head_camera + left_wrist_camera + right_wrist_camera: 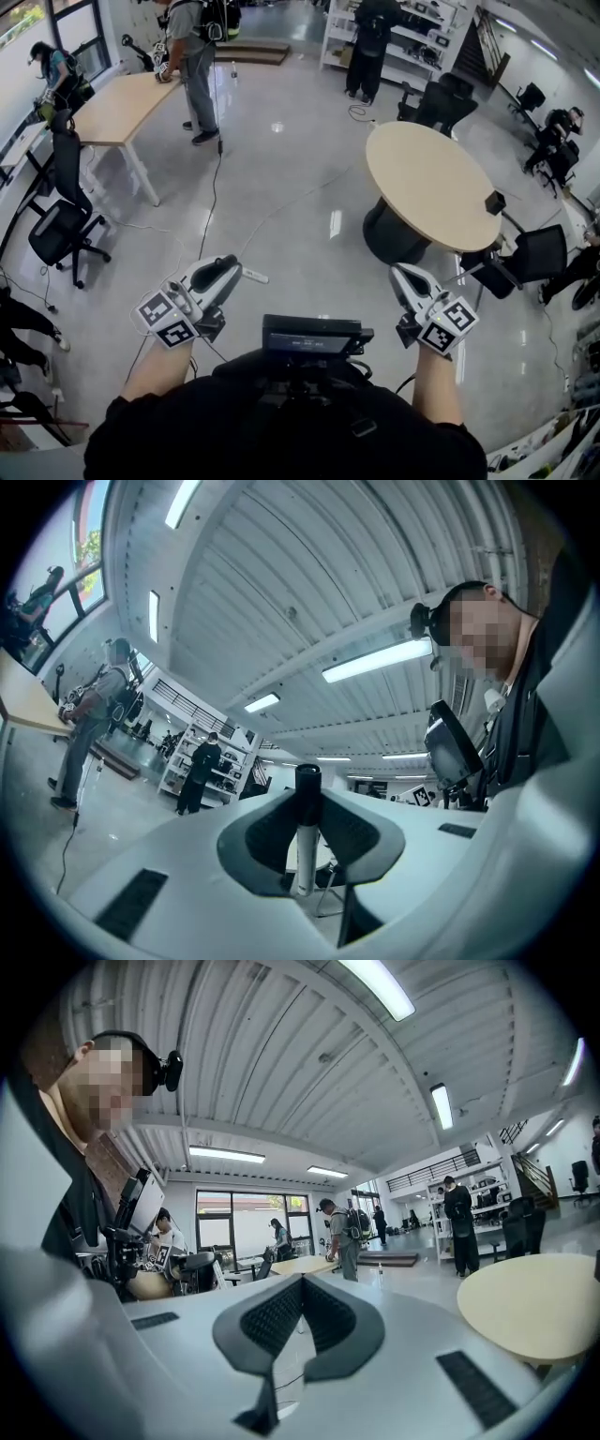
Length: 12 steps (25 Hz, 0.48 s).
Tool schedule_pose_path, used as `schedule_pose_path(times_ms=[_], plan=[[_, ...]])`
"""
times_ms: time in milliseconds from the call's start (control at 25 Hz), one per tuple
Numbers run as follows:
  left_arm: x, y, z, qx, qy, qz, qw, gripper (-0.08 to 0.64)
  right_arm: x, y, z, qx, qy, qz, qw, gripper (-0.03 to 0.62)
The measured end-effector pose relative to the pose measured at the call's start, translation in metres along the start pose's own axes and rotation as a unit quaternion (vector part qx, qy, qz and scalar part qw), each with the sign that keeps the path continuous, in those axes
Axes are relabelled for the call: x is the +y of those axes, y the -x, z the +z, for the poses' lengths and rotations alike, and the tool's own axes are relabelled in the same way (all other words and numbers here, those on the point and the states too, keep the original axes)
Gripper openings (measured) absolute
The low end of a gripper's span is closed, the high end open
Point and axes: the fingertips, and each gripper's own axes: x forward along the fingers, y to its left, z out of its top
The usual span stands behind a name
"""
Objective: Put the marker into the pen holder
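A marker [305,855] with a white barrel and a black cap stands upright between the pads of my left gripper [307,829], which is shut on it. From above, the marker [253,277] sticks out sideways past the tip of the left gripper [232,270]. My right gripper [399,273] is held level at the same height, its pads closed together with nothing between them [301,1290]. Both grippers hang over bare floor, short of the round table [427,183]. No pen holder can be made out for certain.
The round wooden table [536,1305] stands ahead to the right, with a small black object [495,202] at its right edge and black chairs [539,255] around it. A rectangular desk [117,108] and an office chair [58,225] are at the left. People stand at the back. Cables cross the floor.
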Motion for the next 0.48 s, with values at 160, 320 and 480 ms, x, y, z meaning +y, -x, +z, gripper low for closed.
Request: schedule_pose_path(times_ms=[160,320,480], plan=[[0.035,-0.036,0.001,-0.005,-0.017,0.034,0.9992,0.077,-0.058,-0.041,0.007,-0.012,-0.001,0.036,0.999,0.003],[0.064,-0.091,0.005,-0.013,-0.016,0.074,0.997,0.077,-0.13,-0.077,0.021,-0.002,0.002,0.073,0.997,0.003],[0.092,-0.152,0.009,-0.022,-0.026,0.095,0.9949,0.077,-0.197,-0.101,0.04,-0.004,0.018,0.099,0.995,0.005]])
